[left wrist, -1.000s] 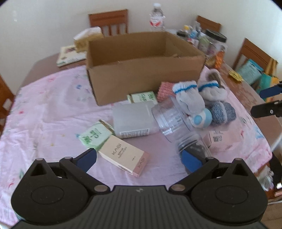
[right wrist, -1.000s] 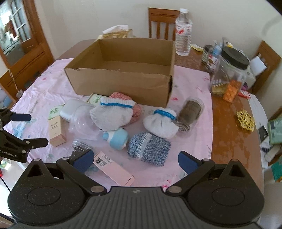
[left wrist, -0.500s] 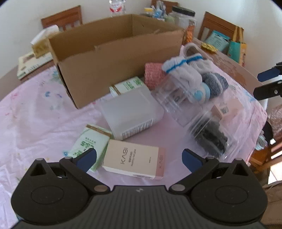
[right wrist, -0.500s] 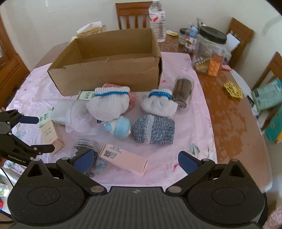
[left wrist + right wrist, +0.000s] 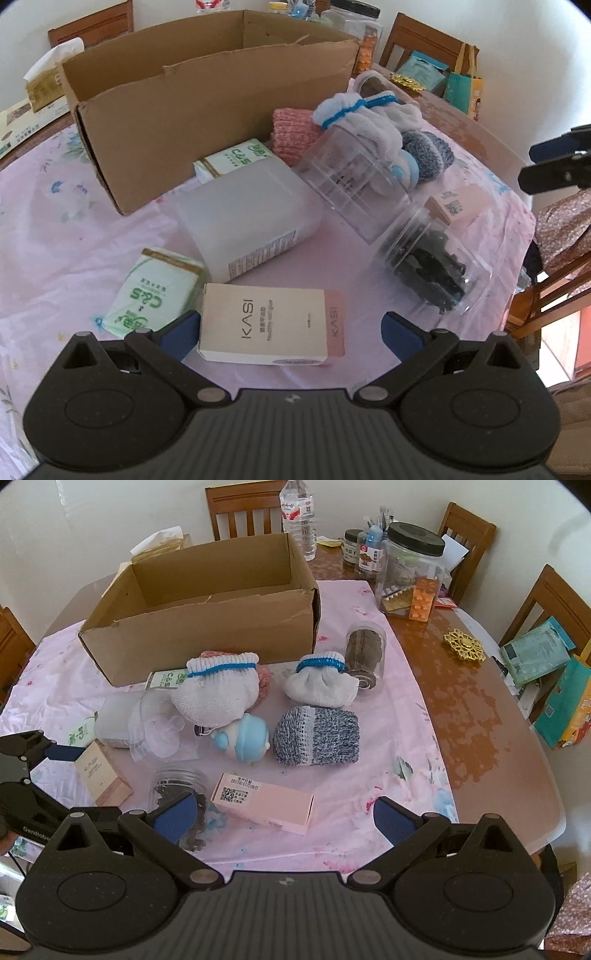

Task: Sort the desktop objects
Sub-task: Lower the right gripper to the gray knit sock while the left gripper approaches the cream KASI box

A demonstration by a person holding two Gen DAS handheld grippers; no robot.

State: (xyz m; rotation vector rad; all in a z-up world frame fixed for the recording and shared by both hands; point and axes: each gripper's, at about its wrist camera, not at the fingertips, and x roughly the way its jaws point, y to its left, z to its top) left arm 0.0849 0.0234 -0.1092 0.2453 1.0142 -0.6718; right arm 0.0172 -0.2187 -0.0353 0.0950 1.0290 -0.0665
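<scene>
The left gripper [image 5: 291, 334] is hovering low with its jaws spread wide to either side of the KASI box [image 5: 271, 326], its left fingertip [image 5: 181, 332] just beside the box's end, while the right gripper [image 5: 282, 816] is hanging wide open well right of that box.

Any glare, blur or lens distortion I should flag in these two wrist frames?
Left wrist view: strong fisheye bending of the cardboard box, dark vignette corners, KASI box sharp. Right wrist view: window glare on the bare wooden table, washed-out wall, slightly soft clear jar; no motion blur in either.
</scene>
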